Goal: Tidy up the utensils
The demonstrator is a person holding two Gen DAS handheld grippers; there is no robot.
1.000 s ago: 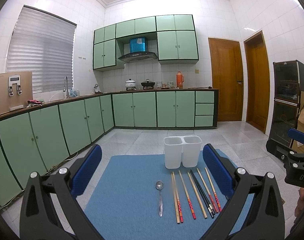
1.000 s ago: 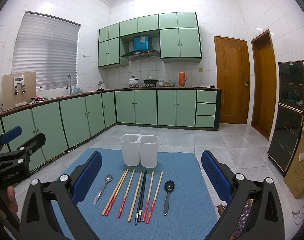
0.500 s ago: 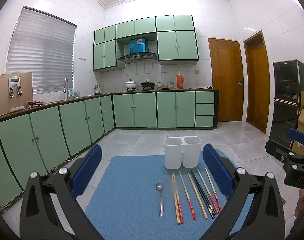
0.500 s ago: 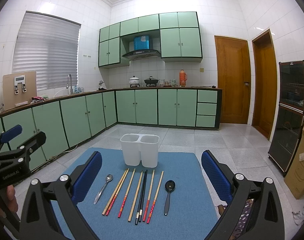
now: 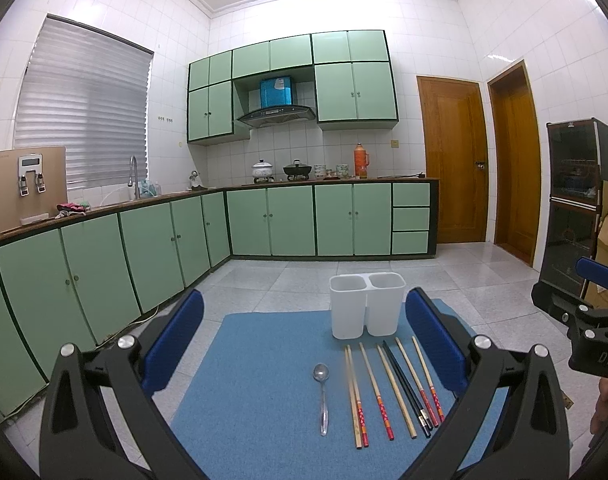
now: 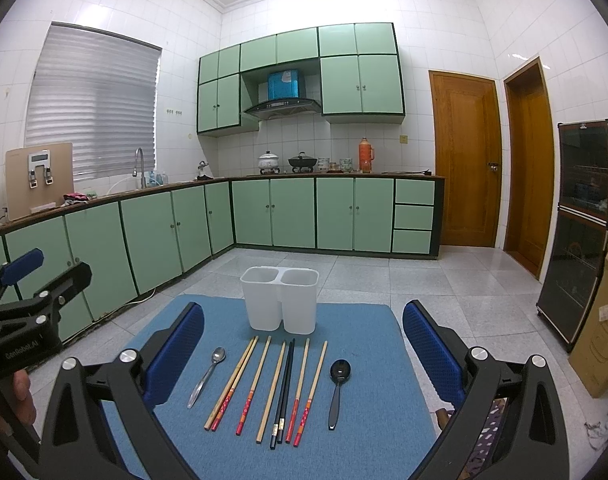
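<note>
Two spoons, silver and black, flank a row of roughly nine chopsticks just in front of the empty two-cup holder. Both grippers, left and right, hover wide open, holding nothing. Risk I see: tightly packed sticks, so grabbing one probably drags a neighbour.

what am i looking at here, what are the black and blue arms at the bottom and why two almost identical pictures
No robot: a person holds a two-finger gripper in each hand, each with its own camera looking forward. One picture comes from the left gripper, the other from the right gripper. Both sets of jaws stand open, holding nothing. On the blue mat lie a silver spoon, a row of chopsticks and a black spoon, in front of a white two-compartment holder that looks empty. In the right picture, the left gripper shows at the left edge.
</note>
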